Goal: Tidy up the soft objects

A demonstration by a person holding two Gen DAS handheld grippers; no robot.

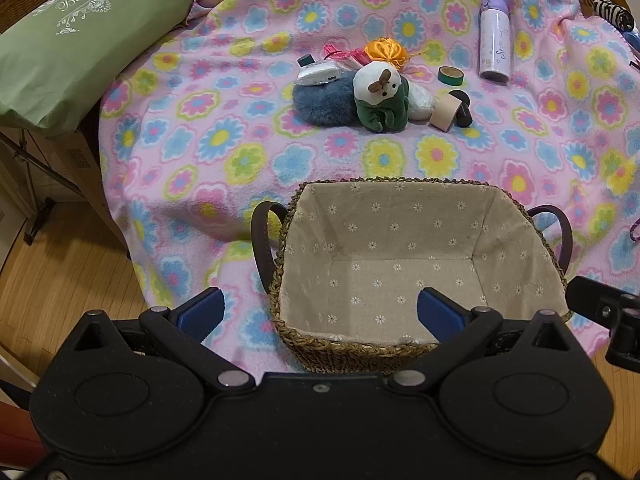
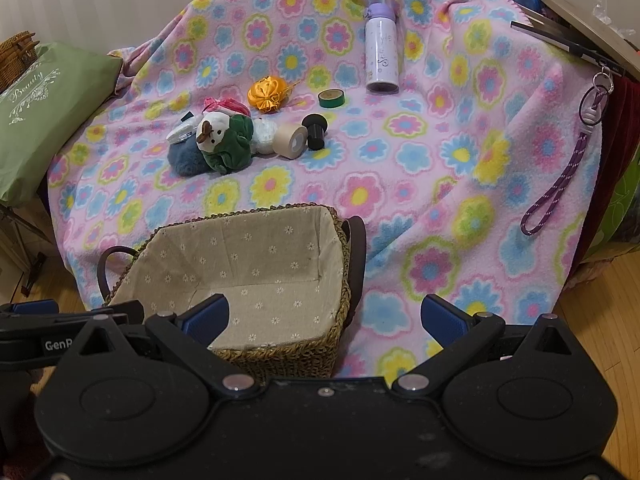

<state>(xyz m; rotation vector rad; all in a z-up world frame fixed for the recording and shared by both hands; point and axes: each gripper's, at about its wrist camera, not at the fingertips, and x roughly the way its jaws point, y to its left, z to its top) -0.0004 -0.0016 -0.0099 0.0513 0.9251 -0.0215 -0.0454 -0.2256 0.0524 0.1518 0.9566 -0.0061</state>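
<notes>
A woven basket [image 1: 288, 332] [image 2: 280, 354] with a daisy-print lining stands empty on the flowered blanket [image 1: 224, 160] [image 2: 420, 184], close to me. Farther back lies a small heap: a white and green plush toy [image 1: 380, 98] [image 2: 224, 140], a blue-grey furry cushion [image 1: 320, 104] [image 2: 186, 162], an orange fabric ball [image 1: 386, 52] [image 2: 266, 94] and a white soft lump [image 1: 422, 102] [image 2: 264, 136]. My left gripper [image 1: 320, 312] is open over the basket's near rim. My right gripper [image 2: 324, 316] is open too, straddling the basket's right corner. Neither holds anything.
Among the soft things lie a beige tape roll [image 1: 444, 112] [image 2: 290, 140], a green tape roll [image 1: 450, 76] [image 2: 331, 99], a black knob [image 1: 462, 110] [image 2: 315, 130] and a silver packet [image 1: 318, 74]. A lilac bottle [image 1: 495, 38] [image 2: 382, 50] lies behind. A green pillow [image 1: 72, 40] sits left; a purple strap [image 2: 560, 184] hangs right.
</notes>
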